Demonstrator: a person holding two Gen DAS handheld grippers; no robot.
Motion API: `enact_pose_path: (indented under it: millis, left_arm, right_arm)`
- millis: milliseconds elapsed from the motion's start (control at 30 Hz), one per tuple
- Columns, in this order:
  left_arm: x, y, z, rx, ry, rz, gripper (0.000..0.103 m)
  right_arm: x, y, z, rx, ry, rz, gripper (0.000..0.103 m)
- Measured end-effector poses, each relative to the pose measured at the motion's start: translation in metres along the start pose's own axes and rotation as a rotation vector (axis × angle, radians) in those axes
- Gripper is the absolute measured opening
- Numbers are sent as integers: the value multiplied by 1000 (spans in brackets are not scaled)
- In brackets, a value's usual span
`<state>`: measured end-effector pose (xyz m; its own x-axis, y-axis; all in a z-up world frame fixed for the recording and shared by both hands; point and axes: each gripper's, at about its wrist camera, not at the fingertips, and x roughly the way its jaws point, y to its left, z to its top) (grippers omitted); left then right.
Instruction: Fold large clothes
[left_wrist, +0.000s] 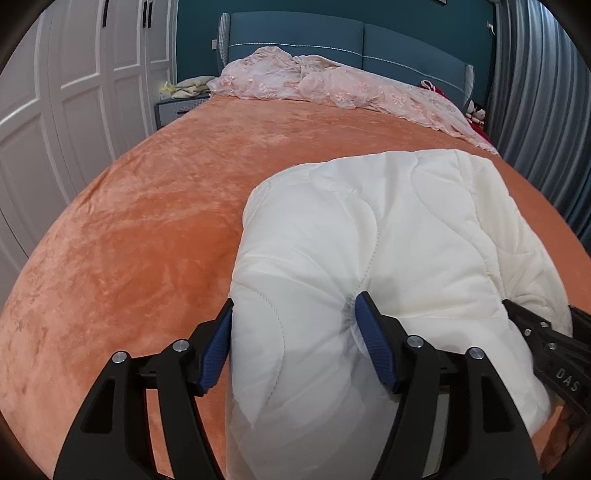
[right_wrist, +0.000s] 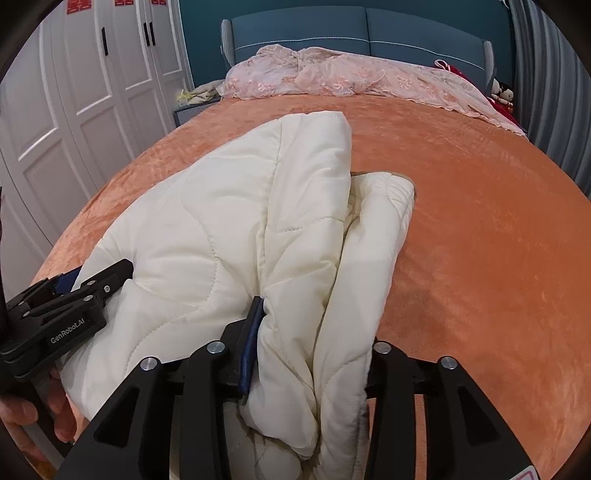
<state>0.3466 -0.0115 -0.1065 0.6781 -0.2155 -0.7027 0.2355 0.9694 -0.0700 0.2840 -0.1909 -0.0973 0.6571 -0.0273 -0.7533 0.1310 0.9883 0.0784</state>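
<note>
A cream quilted garment (left_wrist: 369, 236) lies folded in a thick bundle on the orange bedspread (left_wrist: 147, 206). My left gripper (left_wrist: 293, 314) has its jaws around the near left end of the bundle, blue pads pressing the padded fabric. My right gripper (right_wrist: 314, 325) grips the near right end of the garment (right_wrist: 258, 206); its left pad (right_wrist: 255, 325) shows, the right one is hidden under cloth. The right gripper shows at the right edge of the left wrist view (left_wrist: 543, 339), and the left gripper at the left of the right wrist view (right_wrist: 92, 288).
A pink lace cover (left_wrist: 325, 85) is heaped at the far end against the blue headboard (left_wrist: 351, 40). White wardrobe doors (left_wrist: 55, 92) stand to the left, grey curtains (left_wrist: 543, 92) to the right. A nightstand (left_wrist: 177, 107) with clutter stands at the far left.
</note>
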Motion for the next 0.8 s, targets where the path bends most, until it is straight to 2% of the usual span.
enact_pose_path:
  millis: [100,200,300,433,500,567,600,633,700,800]
  left_arm:
    - [-10,-8,4,40,7,41,64]
    - [-28,-18,10,89,4,98,64]
    - [-40,-21,20,84,-3,115,64]
    - [-49,-24,37,41,-2,123,64]
    - [-48,-26,46,27,-6,129,64]
    - [-41,-28,55,10,-3,141,64]
    - [-36,-30,59,1,0,141,64]
    - [-29,-31,62,-5,7,143,64]
    - [-13,-35,64,-7,25,157,64]
    - [16,-35,60,-13,59,190,64]
  right_arm:
    - [-9,2,2,-22,10,-35,43]
    - [-25,-2,3,-17,14,-55,51]
    - [-49,-5,5,-14,-13,-85,56]
    - [-80,-8,13,-11,-91,-150,59]
    - [-91,-12,23,9,-147,-151,59]
    - [-88,-13,35,23,-153,-109,43]
    - [-79,-13,42,22,-132,-75,18]
    - [-67,-12,48,24,-105,-47,11]
    - [-45,-10,55,32,-73,-20,11]
    - [-10,-1,54,2,-24,-32,11]
